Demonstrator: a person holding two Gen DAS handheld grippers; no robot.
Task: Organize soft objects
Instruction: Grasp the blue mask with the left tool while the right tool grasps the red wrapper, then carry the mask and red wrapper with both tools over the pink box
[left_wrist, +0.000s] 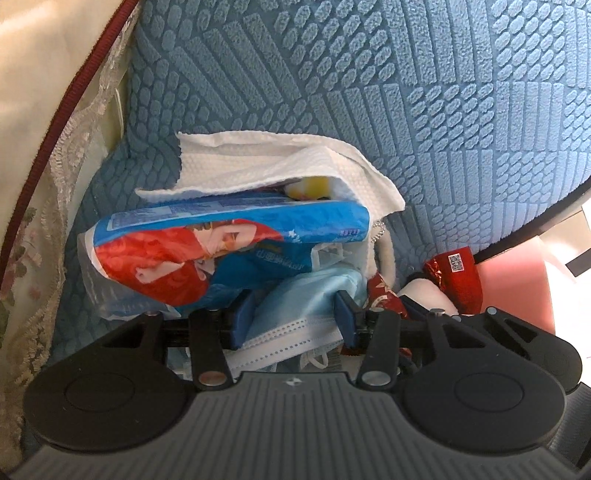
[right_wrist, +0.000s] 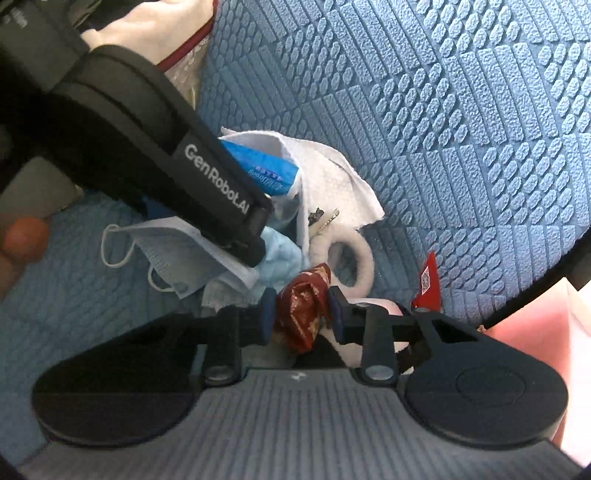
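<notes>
Blue bumpy fabric covers the sofa cushion (left_wrist: 424, 92) where a small heap of soft things lies. In the left wrist view, the left gripper (left_wrist: 291, 314) points down at the heap. A light blue face mask (left_wrist: 295, 291) sits between its two blue fingers (left_wrist: 242, 314), with a white pleated mask (left_wrist: 284, 339) just under it. The fingers stand apart with mask between them, and I cannot tell if they press on it. Just past the left finger lies a blue and red tissue pack (left_wrist: 192, 247), with a white paper towel (left_wrist: 258, 166) draped over its far side. A shiny red wrapper (left_wrist: 458, 273) lies to the right, near the cushion's edge.

In the right wrist view, the right gripper (right_wrist: 301, 314) has a crinkly red and gold packet (right_wrist: 303, 306) between its fingers (right_wrist: 267, 314). Both pads touch the packet, so it is gripped. A white fluffy ring (right_wrist: 351, 258) lies just beyond the packet. The left gripper's black body crosses the upper left of this view, over the masks.
</notes>
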